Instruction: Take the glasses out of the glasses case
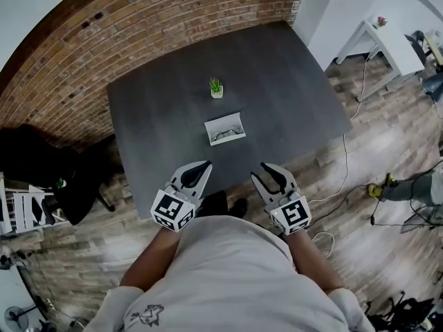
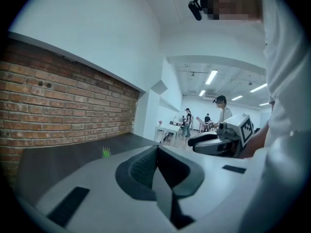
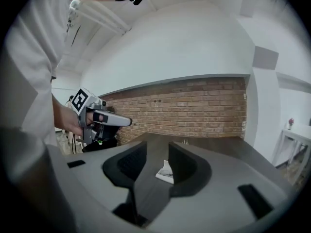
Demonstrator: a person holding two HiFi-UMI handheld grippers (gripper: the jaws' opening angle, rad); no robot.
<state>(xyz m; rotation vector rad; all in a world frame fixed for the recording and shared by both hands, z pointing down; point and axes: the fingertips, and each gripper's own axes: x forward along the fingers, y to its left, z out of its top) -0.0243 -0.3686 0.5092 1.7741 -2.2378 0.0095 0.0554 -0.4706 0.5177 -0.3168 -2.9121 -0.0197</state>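
Left tool (image 1: 199, 169) and right tool (image 1: 266, 172) well short of glasses case (image 1: 225, 128)

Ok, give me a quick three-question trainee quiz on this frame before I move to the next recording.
1. True or false: the glasses case on the table is closed.
2. Which gripper has its jaws apart? A) left gripper B) right gripper
3. What stands on the table beyond the case?
Key: 1 false, it lies open. 2 B. 3 a small potted plant.
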